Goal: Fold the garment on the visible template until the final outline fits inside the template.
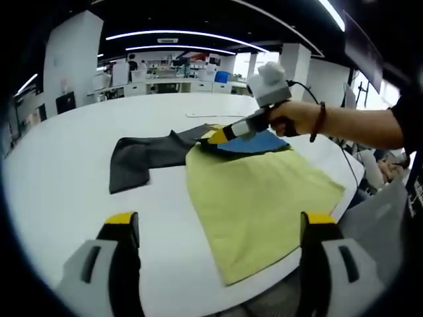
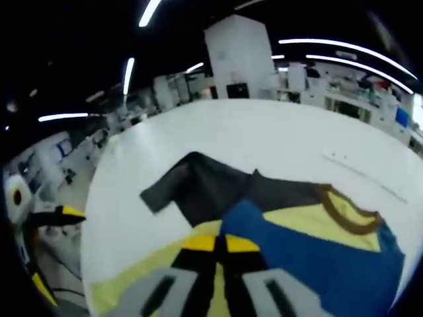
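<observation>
Left gripper view: one yellow, blue and dark grey fabric garment [image 1: 258, 191] lies flat on one round white table [image 1: 66, 165], long axis from 5 toward 11 o'clock, one grey sleeve [image 1: 135, 158] toward 9. Left gripper [image 1: 221, 228] jaws spread apart; right gripper [image 1: 215, 136] jaws closed at the brown-trimmed collar [image 2: 350, 214].

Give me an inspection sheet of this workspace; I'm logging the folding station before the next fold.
Surface: white table, round-edged.
Job's things: garment with blue, yellow-green and dark grey panels and a brown collar, partly folded; dark sleeve spread flat. Template: cannot tell it apart.
Clutter: nothing seen.
Grippers: left tongs open, above the table edge, holding nothing; right tongs at the blue fold, jaws together; cloth between them cannot be confirmed.
Cables: a dark cable runs from the right tongs.
Surroundings: open lab hall, shelves, ceiling light strips; a seated person.
</observation>
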